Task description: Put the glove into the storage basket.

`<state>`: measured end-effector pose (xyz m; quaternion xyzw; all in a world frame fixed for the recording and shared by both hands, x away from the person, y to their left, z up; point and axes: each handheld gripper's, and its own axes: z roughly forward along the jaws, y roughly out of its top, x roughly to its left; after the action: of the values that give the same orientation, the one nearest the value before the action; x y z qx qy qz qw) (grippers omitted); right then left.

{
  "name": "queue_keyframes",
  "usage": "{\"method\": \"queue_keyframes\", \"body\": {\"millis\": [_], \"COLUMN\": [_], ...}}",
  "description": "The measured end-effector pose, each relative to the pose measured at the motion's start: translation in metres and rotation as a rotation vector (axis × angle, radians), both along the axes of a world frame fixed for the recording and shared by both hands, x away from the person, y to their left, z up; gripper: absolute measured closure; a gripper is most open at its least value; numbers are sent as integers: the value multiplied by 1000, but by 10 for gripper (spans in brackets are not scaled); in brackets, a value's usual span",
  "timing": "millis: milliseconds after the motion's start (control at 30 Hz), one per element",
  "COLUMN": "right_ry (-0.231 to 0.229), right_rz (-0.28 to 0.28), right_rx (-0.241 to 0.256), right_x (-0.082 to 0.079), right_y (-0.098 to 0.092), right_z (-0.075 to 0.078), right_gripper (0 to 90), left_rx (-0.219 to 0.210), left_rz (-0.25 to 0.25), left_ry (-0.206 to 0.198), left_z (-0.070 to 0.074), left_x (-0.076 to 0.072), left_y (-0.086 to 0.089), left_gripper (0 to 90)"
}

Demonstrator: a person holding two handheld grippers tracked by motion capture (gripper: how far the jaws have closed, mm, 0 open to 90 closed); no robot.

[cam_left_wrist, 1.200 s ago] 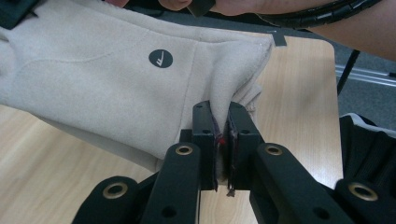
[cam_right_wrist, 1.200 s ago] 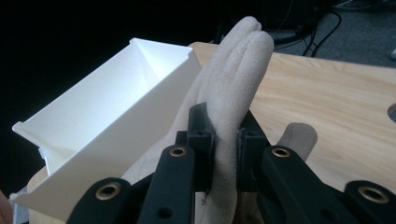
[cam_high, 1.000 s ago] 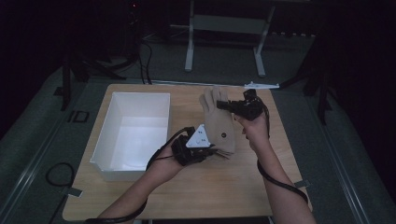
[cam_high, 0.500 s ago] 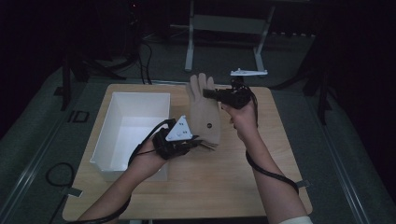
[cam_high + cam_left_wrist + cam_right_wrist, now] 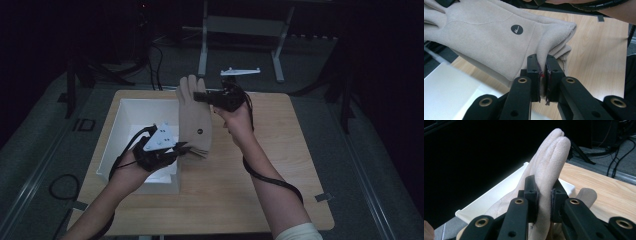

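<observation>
Leftward and higher now goes the beige glove [image 5: 195, 117], held up off the table [image 5: 280, 200]. Left gripper [image 5: 181, 148] clamps its cuff beside the white bin [image 5: 131, 112]; right gripper [image 5: 196, 96] pinches its fingers above.

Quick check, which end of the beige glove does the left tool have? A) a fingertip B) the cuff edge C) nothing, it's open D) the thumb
B: in the left gripper view the left tool is shut on a fold of the cuff edge of the glove, while the right tool clamps the finger end.
</observation>
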<state>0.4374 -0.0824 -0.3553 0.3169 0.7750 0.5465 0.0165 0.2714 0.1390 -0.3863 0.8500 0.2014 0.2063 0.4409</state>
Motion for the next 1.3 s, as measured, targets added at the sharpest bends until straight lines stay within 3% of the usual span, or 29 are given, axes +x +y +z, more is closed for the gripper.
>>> {"method": "queue_keyframes", "body": {"millis": [400,467,667,867,1067,1300], "right_ry": [-1,3,16,39,67,91], "right_rz": [58,75,91,97,94,95], "right_rx": [-6,-11,-26,-49,-74,-151], "right_x": [3,3,5,9,14,13], "right_y": [54,70,91,106,115,124], "right_z": [0,-3,-11,-27,-45,-75], "right_gripper": [798,798,797,797,797,796], "left_rx": [-17,-17,-30,-10,-6,4], "left_rz": [83,106,149,178,204,227], "left_ry": [5,8,28,38,71,122], "left_z": [-5,-8,-19,-31,-52,-81], "left_x": [-11,-14,-16,-15,-13,-14], "left_y": [45,56,75,82,85,85], "left_gripper": [848,848,848,848,848,848]}}
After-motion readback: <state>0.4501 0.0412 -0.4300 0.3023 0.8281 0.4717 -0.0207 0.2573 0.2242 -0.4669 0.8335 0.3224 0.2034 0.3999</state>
